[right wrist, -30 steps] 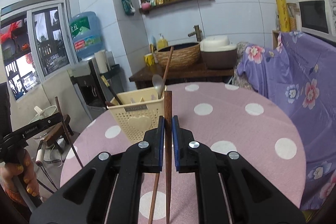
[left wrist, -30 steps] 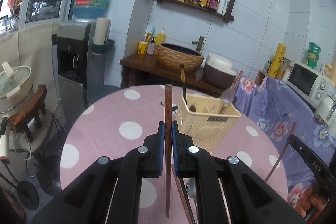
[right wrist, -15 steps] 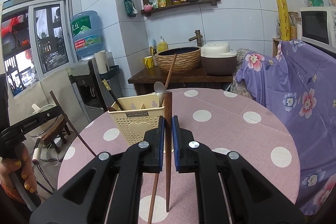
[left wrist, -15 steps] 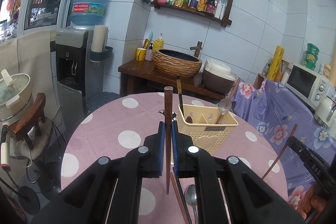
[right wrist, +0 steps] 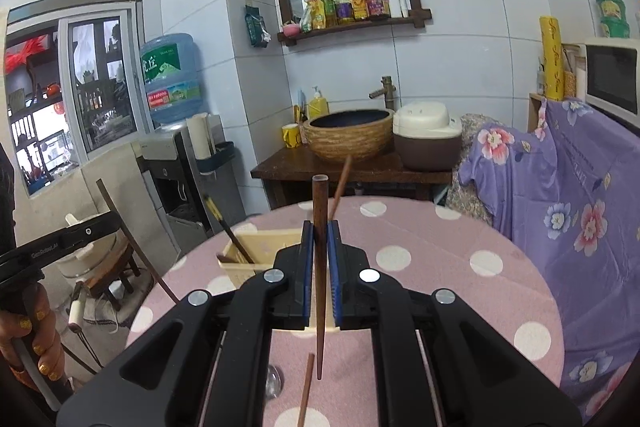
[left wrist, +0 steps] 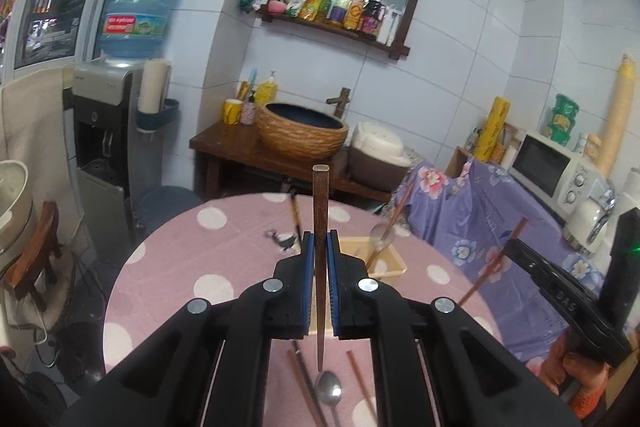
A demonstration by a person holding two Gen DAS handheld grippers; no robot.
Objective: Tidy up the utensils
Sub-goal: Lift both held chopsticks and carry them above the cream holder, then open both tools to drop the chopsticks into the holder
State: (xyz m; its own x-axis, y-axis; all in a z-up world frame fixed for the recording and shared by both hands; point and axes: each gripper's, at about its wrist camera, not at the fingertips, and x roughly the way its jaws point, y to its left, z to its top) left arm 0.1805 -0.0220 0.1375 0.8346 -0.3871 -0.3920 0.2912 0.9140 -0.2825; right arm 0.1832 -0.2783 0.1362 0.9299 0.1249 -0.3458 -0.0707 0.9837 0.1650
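1. Above the pink dotted table [left wrist: 168, 267], both hands now carry their loads higher than a second ago: the table has dropped lower in each wrist view and the holder sits smaller and farther down.
2. Left gripper [left wrist: 319, 279]: jaws pressed onto a dark wooden chopstick [left wrist: 320, 227], held upright, blunt end at 12 o'clock, thin tip hanging free at 6 o'clock above the cloth. Earlier that tip reached nearly to the table; now there is clear air beneath it.
3. Right gripper [right wrist: 320, 267]: jaws likewise pinching a second chopstick [right wrist: 319, 223], upright, tip clear of the table.
4. Cream slotted utensil holder [right wrist: 256, 255] stands on the table beyond both grippers, at about 1 o'clock from the left jaws and 11 o'clock from the right. It already holds a spoon [left wrist: 380, 235] and a dark-handled utensil [right wrist: 230, 231].
5. Left on the cloth, at 6 o'clock under the left gripper: a metal spoon [left wrist: 329, 387] and loose chopsticks [left wrist: 304, 375]. A reddish chopstick [right wrist: 306, 387] lies under the right gripper.
6. Judgement: lift phase done for this pair. Both sticks look high enough to clear the holder rim; next comes carrying them over and lowering tips into a compartment. Risk: sticks may swing in the pinch.
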